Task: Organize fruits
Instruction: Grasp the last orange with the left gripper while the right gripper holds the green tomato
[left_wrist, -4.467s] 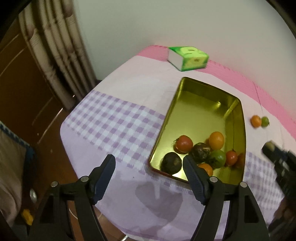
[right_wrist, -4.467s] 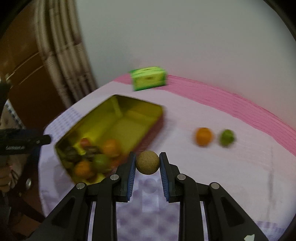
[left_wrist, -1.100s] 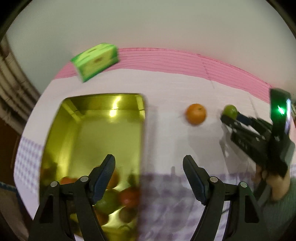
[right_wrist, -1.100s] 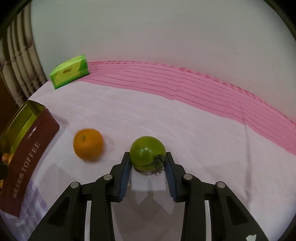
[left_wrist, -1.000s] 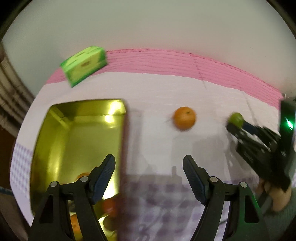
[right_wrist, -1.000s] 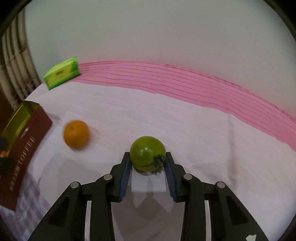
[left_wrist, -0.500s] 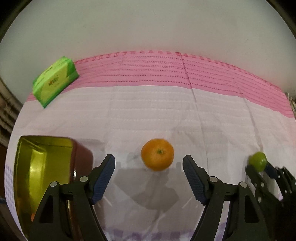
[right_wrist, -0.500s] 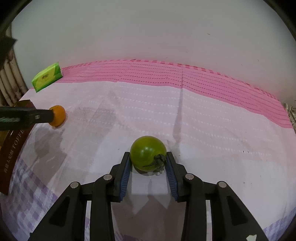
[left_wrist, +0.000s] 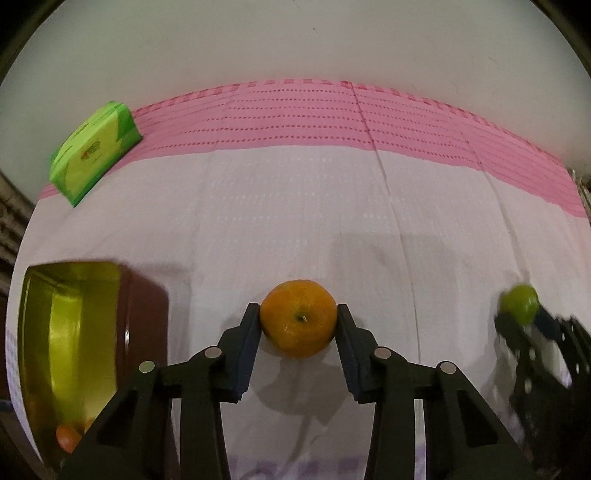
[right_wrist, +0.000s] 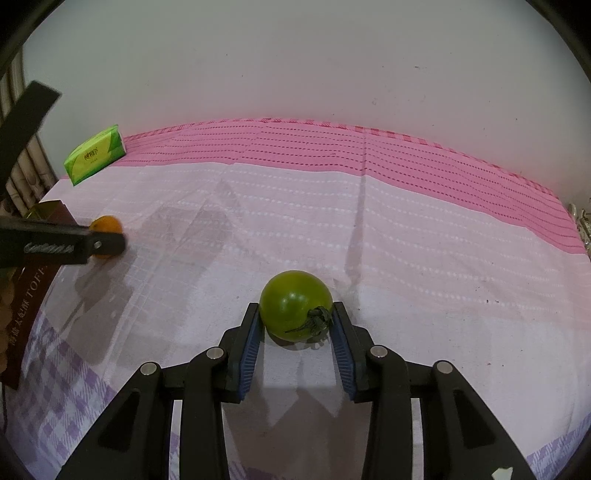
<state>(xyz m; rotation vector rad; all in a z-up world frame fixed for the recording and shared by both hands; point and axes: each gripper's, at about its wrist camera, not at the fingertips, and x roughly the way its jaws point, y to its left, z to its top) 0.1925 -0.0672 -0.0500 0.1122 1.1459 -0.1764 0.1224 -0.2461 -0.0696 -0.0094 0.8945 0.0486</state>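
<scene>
— What does each hand have?
— The left gripper (left_wrist: 298, 325) clamps the orange (left_wrist: 298, 318) on the tablecloth (left_wrist: 295, 221) beside the gold tin (left_wrist: 66, 350); the right gripper (right_wrist: 296, 325) grips the green tomato (right_wrist: 293, 304).

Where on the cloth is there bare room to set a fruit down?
Bare cloth lies between the green box and the green tomato, and out to the tomato's right. It is crowded at the left, where the left gripper grips the orange beside the tin.
</scene>
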